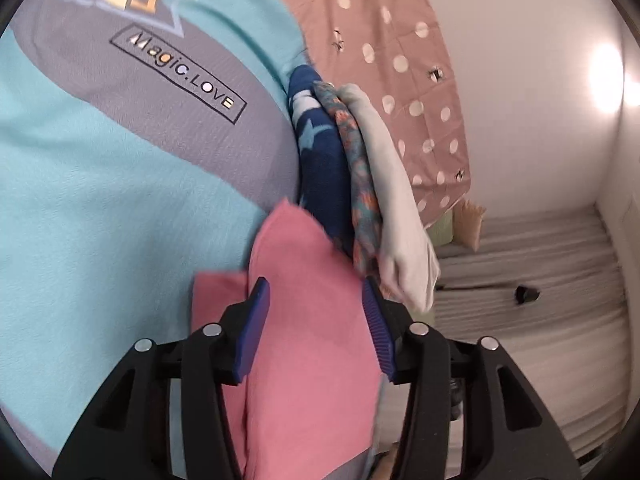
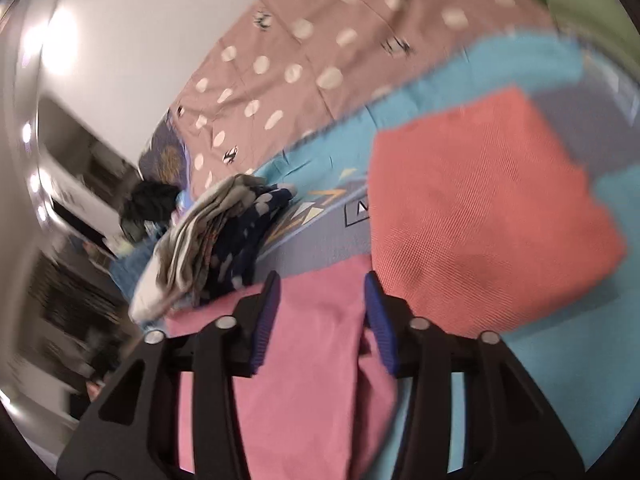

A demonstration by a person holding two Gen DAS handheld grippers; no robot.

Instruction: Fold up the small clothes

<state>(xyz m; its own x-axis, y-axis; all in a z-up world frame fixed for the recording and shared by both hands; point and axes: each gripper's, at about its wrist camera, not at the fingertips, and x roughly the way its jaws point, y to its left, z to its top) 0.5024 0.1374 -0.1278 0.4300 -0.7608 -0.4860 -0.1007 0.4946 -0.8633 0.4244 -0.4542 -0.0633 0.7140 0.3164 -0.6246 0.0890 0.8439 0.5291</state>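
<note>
Pink cloth, coral cloth, turquoise-and-grey blanket, white-dotted dusty-pink sheet.

Pink garment between open jaws

The right gripper stands parted over a pink cloth; a coral cloth lies beside, folded stack left.

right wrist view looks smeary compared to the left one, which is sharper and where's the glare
Left wrist view is the sharper: the Magic.LOVE print reads clearly, with only slight smear at the pink cloth edge; glare blooms on the white wall at right. Right wrist view is motion-blurred throughout, the folded clothes pile and orange cloth soft, with bright light spots at upper left. Both bend strongly toward the rim.
</note>
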